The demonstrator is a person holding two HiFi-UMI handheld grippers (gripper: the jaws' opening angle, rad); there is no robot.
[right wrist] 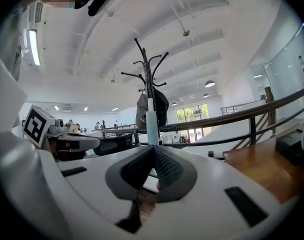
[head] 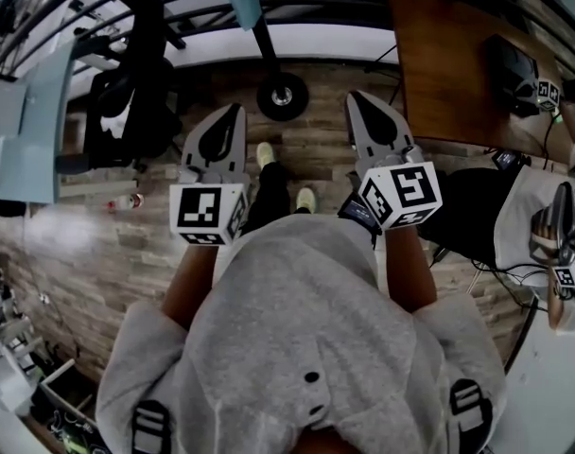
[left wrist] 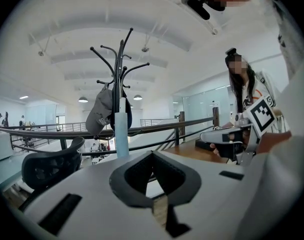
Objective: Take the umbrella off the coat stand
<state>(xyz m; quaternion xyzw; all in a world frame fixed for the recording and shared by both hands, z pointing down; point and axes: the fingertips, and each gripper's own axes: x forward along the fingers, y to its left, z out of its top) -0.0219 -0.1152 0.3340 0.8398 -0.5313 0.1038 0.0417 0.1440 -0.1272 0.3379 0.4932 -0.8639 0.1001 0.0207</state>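
Floor (head: 316, 149) is open between my tips and the stand base (head: 283, 96). Rail (left wrist: 157, 129) runs across behind the stand (left wrist: 121, 59). Desk (head: 448, 64) edge is ahead-right of my right claw (right wrist: 153, 148). Chair (head: 127, 93) is ahead-left of my left claw (left wrist: 152, 153). Stand is dead ahead of both claws, apart from the tips. Both claws are side by side, jaws fully together, nothing held. Umbrella (left wrist: 122, 129) is pale blue and furled. It hangs upright along the pole, straight ahead of the left claw. Only the head view shows the base. Only the claw views show the hooks and a grey cap (left wrist: 99, 115) just left of the umbrella. Cap print is too small to read.
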